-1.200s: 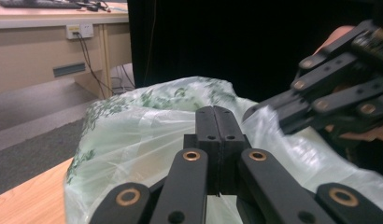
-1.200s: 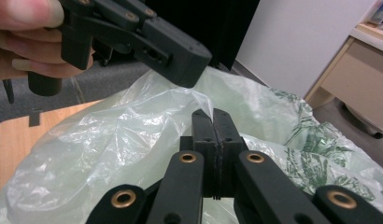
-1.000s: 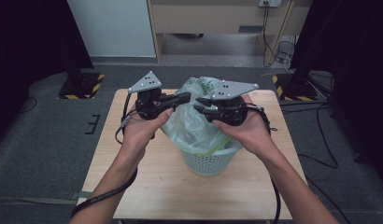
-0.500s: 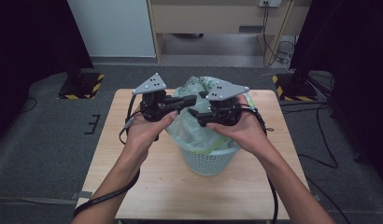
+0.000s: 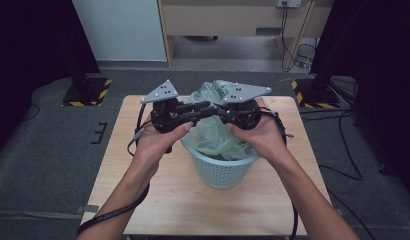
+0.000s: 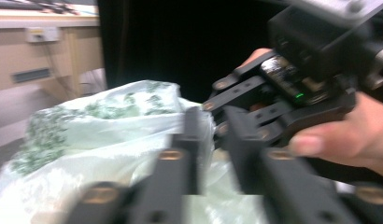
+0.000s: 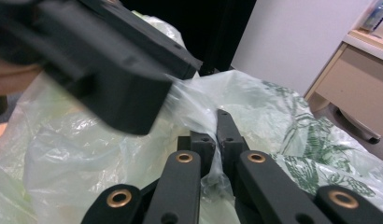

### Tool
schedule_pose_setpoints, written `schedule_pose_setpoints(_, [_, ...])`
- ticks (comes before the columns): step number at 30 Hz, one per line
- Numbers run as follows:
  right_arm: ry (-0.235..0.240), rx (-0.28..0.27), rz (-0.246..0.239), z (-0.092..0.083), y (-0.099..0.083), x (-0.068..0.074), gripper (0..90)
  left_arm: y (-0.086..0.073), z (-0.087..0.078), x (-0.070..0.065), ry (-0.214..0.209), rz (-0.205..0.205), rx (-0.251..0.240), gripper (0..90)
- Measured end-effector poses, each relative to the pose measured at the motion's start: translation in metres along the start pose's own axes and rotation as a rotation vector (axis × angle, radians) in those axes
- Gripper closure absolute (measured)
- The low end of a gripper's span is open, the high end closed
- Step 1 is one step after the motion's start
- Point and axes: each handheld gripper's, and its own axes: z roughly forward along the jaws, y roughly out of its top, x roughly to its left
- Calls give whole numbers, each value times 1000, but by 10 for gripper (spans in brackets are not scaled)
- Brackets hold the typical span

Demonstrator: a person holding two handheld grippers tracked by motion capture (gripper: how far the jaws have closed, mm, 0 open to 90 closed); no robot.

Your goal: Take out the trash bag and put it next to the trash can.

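Bag: a pale green plastic bag with a darker leaf print lines the basket and stands bunched up above its rim, near the middle of the desk.
Left tongs: the left tongs reach in from the left over the bag top; their jaws have just been opening, stand a little apart, and bag film lies between them without being pinched.
Right tongs: the right tongs meet them from the right; their jaws have just been closing and are clamped on a pleat of the bag.
In the way: each hand's tool crowds the other over the bag mouth.
Around: black cables on the grey floor, yellow-striped stand feet, a wooden cabinet behind.
Left gripper view: blurred; the right hand and its tool loom close, the bag beneath.
Right gripper view: film gathered between the jaws, the other tool just above.
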Motion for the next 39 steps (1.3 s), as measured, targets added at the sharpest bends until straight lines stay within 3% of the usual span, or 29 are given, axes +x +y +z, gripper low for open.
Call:
schedule_pose_setpoints(5, [-17,-31,34,-8,3,-6,897,-2,4,-2,106,66,3,331])
schedule_pose_setpoints(8, [-19,-48,52,-12,6,-8,897,-4,10,-4,112,97,20,253])
schedule_pose_setpoints(12, [-10,-68,58,-16,12,-7,899,-5,20,-9,156,186,79,234])
schedule_pose_setpoints(19, [16,-97,51,-23,22,1,900,-6,33,-11,183,232,121,324])
schedule_pose_setpoints(22, [25,-104,47,-26,25,5,900,-7,35,-9,179,234,117,420])
schedule_pose_setpoints(25, [31,-101,44,-27,25,7,899,-7,34,-8,169,235,118,629])
schedule_pose_setpoints(28, [20,-100,29,-28,24,8,888,-8,31,-6,157,203,106,823])
schedule_pose_setpoints(31, [14,-102,35,-30,22,6,744,-9,28,-3,162,187,103,879])
schedule_pose_setpoints(34, [-34,-106,32,-34,18,2,575,-10,25,-2,168,184,99,884])
schedule_pose_setpoints(39, [-74,-88,52,-35,9,-9,432,-9,24,-6,154,207,99,886])
